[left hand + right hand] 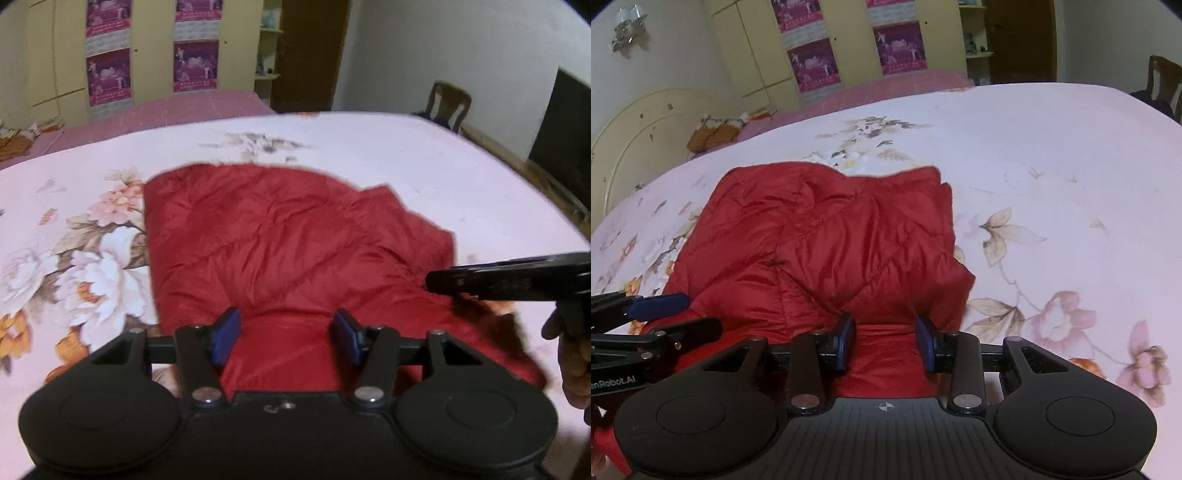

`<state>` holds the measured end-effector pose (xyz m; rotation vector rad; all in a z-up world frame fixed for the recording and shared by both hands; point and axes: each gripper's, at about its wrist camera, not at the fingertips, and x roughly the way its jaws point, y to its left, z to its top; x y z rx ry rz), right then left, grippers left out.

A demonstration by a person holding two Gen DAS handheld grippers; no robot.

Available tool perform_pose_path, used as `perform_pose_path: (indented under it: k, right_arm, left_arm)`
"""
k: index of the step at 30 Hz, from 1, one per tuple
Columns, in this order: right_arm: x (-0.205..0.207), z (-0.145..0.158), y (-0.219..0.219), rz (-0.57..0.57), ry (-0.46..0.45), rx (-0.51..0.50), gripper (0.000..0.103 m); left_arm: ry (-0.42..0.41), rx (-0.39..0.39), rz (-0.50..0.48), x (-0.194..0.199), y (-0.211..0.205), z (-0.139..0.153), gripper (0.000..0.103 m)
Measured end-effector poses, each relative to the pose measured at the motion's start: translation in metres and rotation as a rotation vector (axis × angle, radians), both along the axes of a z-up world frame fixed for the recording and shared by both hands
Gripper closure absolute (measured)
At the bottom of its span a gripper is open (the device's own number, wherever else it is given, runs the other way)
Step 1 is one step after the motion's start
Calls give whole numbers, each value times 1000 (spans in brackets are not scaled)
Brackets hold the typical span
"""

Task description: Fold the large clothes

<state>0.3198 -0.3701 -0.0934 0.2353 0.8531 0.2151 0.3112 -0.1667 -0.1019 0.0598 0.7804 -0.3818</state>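
**Left wrist view: red quilted jacket on the bed, both tongs parted at its near edge**

Left wrist view: red quilted jacket [295,236] lies on the bed [424,155], on a pale pink floral sheet. Jacket sits directly ahead of the left tongs [287,339]. Blue pads [225,338] stand apart, red fabric showing in the gap between them. Jaws released; whether the pads touch the cloth I cannot tell.

Right tongs [439,282] enter this view from the right, over the jacket's right-hand near corner; edge-on here, so their spread is unreadable from this side. A hand [576,354] shows below them at the frame edge.

Right wrist view: right tongs [885,343] also parted, fabric bulging up between the pads [847,341]. Nothing clamped that I can see. Left tongs [676,312] at far left, jaws spread, just beside the jacket's left near edge.

Orientation: the garment [827,240] is folded into a rough rectangle. Long axis runs away from both cameras, near edge at the tongs, far edge toward a yellow wardrobe [757,48]. In the left view, a folded corner sticks out to the right. Which end is collar or hem: not readable.
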Motion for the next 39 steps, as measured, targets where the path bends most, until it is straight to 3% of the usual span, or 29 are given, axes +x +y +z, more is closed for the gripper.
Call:
perform_pose_path:
  k: [3, 7, 11, 17, 21, 23, 25, 29, 32, 35, 39]
  right_arm:
    - [-35, 30, -7, 41, -69, 38, 67]
    - [-73, 44, 1, 112, -76, 61, 67]
    - [-95, 34, 14, 149, -52, 42, 68]
    - [-93, -6, 24, 180, 24, -15, 68]
    - [-91, -23, 28, 191, 0, -23, 68]
    - [-90, -13, 25, 196, -4, -15, 67]
    - [-93, 10, 5, 127, -97, 49, 67]
    - [-60, 26, -29, 14, -143, 89, 68]
    - [-28, 28, -35, -6, -181, 90, 68]
    - [-3, 24, -29, 34, -190, 67, 90]
    - [28, -9, -23, 51, -119, 27, 90]
  left_arm:
    - [-21, -26, 1, -31, 10, 17, 52]
    - [-25, -41, 11, -68, 14, 25, 57]
    - [7, -20, 20, -85, 11, 12, 56]
    - [8, 29, 27, -90, 10, -12, 55]
    - [13, 51, 26, -87, 11, -17, 55]
    - [19, 6, 45, -84, 17, -4, 58]
    - [-42, -25, 71, -79, 26, 11, 57]
    - [-79, -34, 118, -42, 36, 16, 55]
    - [-79, -57, 139, -13, 38, 16, 55]
    - [-65, -47, 144, 7, 34, 10, 56]
    - [-12, 0, 155, 23, 26, -9, 53]
